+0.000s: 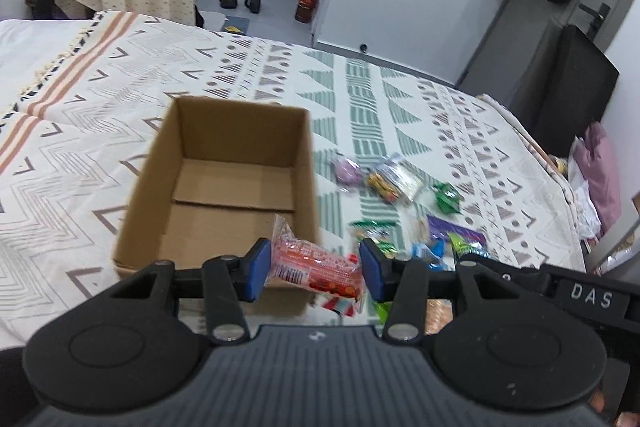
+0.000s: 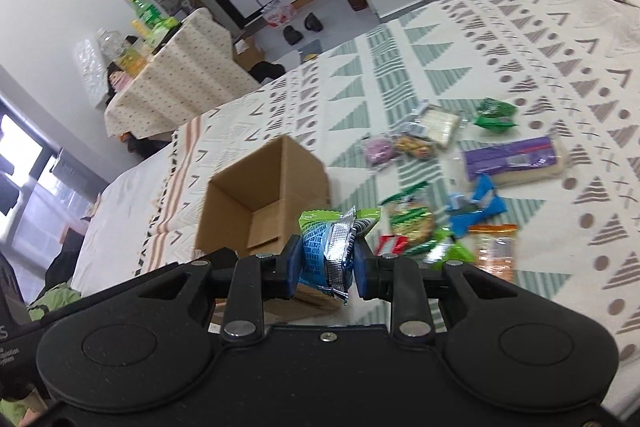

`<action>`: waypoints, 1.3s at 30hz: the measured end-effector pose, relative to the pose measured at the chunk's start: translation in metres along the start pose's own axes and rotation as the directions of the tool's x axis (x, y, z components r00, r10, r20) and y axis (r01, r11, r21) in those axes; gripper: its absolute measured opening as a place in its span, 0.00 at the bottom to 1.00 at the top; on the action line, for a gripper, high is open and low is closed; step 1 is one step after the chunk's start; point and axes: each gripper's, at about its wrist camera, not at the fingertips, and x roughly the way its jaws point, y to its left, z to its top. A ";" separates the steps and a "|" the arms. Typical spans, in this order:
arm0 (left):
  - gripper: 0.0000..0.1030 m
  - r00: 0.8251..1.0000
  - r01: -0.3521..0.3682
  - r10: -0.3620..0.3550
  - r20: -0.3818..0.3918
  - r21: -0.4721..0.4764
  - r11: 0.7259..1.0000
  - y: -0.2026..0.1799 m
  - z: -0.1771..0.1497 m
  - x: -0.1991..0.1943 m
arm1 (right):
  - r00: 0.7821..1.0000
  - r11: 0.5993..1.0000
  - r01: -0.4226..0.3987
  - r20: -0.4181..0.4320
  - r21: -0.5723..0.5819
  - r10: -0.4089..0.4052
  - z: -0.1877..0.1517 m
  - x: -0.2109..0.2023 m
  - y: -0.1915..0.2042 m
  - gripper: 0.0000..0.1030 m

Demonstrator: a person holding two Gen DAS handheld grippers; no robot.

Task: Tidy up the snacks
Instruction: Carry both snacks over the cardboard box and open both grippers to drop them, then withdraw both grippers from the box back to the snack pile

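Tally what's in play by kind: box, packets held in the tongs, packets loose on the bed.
Cardboard box: 1, nothing inside
Packets held: 2, the red packet in the left tongs and the blue-and-green packet in the right tongs
Loose snack packets on the bedspread: 10, though blur makes this approximate
Total: 13

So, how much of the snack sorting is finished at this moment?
Nothing is stored yet: the cardboard box looks empty. The left gripper holds a red packet, and the right gripper holds a blue-green packet. Several snacks remain on the bed cover.
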 end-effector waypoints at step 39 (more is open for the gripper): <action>0.77 0.995 -0.094 0.089 -0.043 -0.118 0.989 0.083 0.034 -0.017 | 0.998 1.000 0.004 0.062 0.010 -0.004 0.013 -0.001 0.044 0.95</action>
